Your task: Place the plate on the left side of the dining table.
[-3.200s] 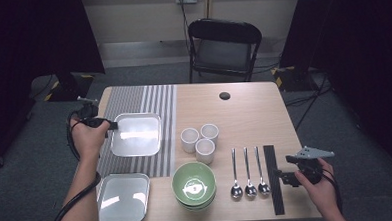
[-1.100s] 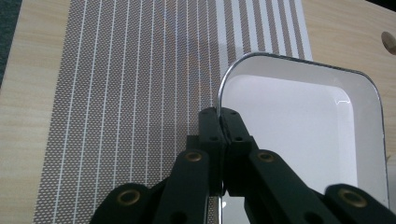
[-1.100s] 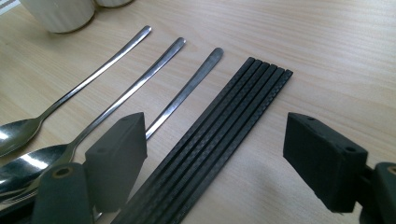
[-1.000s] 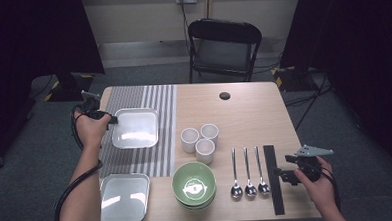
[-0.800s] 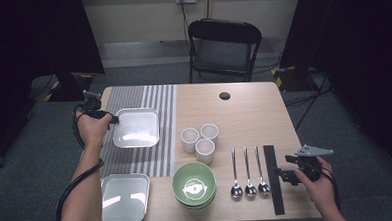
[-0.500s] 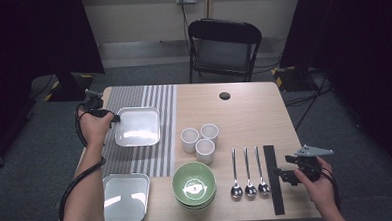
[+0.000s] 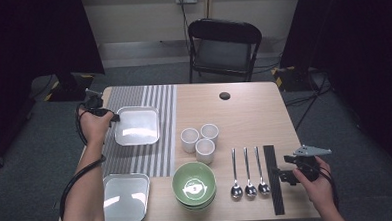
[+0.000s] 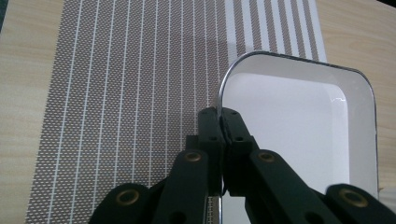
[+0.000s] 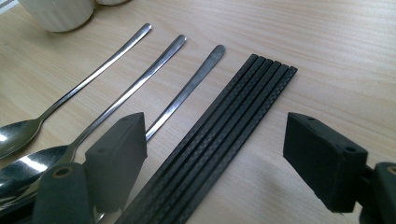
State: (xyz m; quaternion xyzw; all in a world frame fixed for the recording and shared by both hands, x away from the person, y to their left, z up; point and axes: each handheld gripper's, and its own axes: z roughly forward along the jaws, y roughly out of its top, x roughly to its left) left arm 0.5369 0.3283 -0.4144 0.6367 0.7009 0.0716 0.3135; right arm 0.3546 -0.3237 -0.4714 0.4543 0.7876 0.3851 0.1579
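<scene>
The left gripper (image 8: 219,122) was pinching the rim of a metal tray (image 8: 299,126). The right gripper (image 9: 212,158) was wide open above the black chopsticks (image 9: 219,144).

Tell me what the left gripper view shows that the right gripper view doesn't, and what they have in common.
Left gripper view alone: the left gripper shut on the rim of a white tray, which lies on a striped placemat.

Right gripper view alone: the right gripper open over a row of black chopsticks, with three spoons beside them and a white cup at the top edge.

Both: the light wooden table.
</scene>
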